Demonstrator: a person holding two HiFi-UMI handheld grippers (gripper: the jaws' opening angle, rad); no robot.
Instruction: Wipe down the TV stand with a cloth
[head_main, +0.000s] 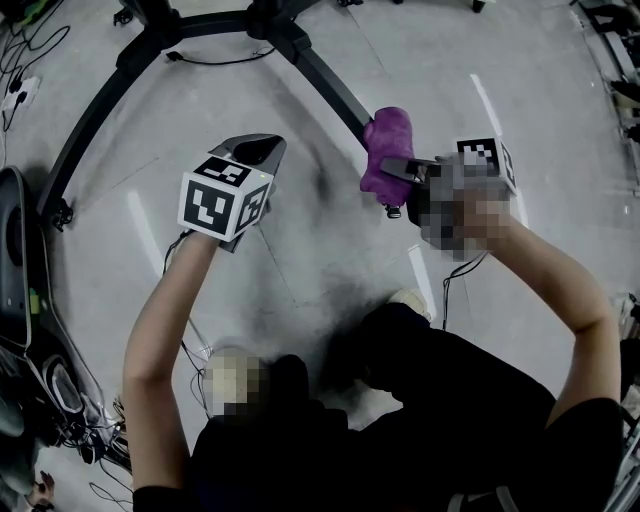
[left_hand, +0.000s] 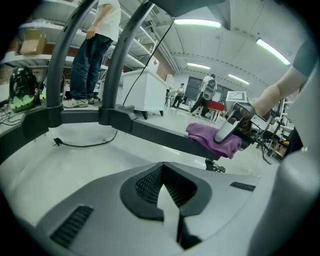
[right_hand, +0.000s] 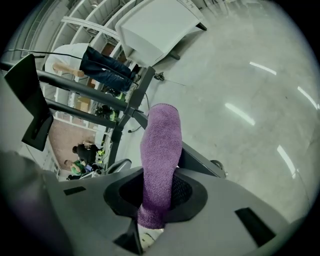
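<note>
Head view: right tool (head_main: 398, 172) pinches purple cloth (head_main: 388, 140). Cloth lies draped over outer end of black TV stand leg (head_main: 320, 75), just above caster (head_main: 395, 211). Left tool (head_main: 260, 152) pressed together, empty, held over floor (head_main: 300, 260) beside leg, apart from cloth.

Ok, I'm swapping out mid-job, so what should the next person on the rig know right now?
Right hand-held gripper: shut on the purple cloth, which lies on the black stand leg near its caster end.
Left hand-held gripper: shut, empty, over the floor beside that leg.
Done: cannot tell how much is wiped.
Left: wipe along this leg and the other legs.
</note>
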